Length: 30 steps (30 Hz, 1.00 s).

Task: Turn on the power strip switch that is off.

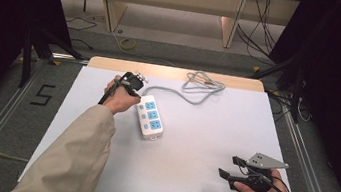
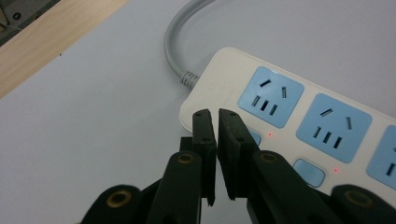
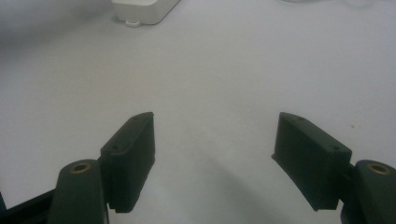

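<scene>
Power strip flat at table's centre-left, cord trailing far; left gripper over its far end, jaws barely parted, empty; right gripper near-right, jaws wide apart.

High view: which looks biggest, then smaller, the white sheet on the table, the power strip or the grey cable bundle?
1. White sheet, by far the largest.
2. Power strip and grey cable bundle look about alike; the bundle lies farther from the camera, so no ranking.

power strip mid-table (cord behind), right side open
</scene>
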Each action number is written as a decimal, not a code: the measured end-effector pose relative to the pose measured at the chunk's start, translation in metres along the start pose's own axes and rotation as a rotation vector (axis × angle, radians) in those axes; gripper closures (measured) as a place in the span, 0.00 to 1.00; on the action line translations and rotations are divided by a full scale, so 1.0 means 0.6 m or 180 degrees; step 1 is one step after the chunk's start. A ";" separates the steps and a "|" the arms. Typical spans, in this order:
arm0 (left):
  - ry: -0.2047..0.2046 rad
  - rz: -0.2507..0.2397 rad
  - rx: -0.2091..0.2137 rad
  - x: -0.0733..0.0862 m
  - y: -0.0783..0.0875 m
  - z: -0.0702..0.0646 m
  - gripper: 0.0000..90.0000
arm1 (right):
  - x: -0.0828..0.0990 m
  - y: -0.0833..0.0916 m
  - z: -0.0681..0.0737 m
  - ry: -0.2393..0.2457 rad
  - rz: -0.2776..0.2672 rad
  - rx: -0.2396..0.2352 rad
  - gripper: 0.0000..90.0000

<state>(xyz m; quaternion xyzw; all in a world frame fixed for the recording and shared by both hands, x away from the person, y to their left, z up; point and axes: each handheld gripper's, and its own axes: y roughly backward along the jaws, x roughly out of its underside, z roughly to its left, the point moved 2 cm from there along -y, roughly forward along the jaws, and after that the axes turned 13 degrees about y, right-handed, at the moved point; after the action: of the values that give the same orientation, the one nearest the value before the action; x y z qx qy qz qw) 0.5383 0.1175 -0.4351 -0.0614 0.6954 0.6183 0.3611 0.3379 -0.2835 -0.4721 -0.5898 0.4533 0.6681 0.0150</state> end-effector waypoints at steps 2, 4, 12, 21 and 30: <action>0.0025 -0.0056 0.0036 0.003 0.008 0.002 0.93 | 0.000 0.000 0.000 -0.0004 0.0003 -0.0002 0.33; 0.0047 -0.0105 0.0059 0.006 0.015 0.006 0.92 | 0.000 0.000 0.000 -0.0003 0.0000 0.0000 0.33; 0.0194 -0.0387 0.0381 0.023 0.040 0.012 0.63 | 0.000 -0.001 0.000 -0.0006 0.0006 0.0001 0.33; 0.0253 -0.0519 0.0504 0.041 0.069 0.003 0.38 | 0.000 -0.001 0.000 -0.0011 0.0021 -0.0008 0.33; 0.0188 -0.0630 0.0679 0.078 0.082 -0.014 0.32 | 0.000 -0.002 -0.001 -0.0002 0.0006 0.0002 0.33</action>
<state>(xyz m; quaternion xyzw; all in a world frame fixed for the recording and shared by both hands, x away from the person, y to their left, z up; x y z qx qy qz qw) 0.4744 0.1378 -0.4221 -0.1091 0.7580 0.5002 0.4042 0.3390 -0.2831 -0.4725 -0.5892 0.4541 0.6682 0.0148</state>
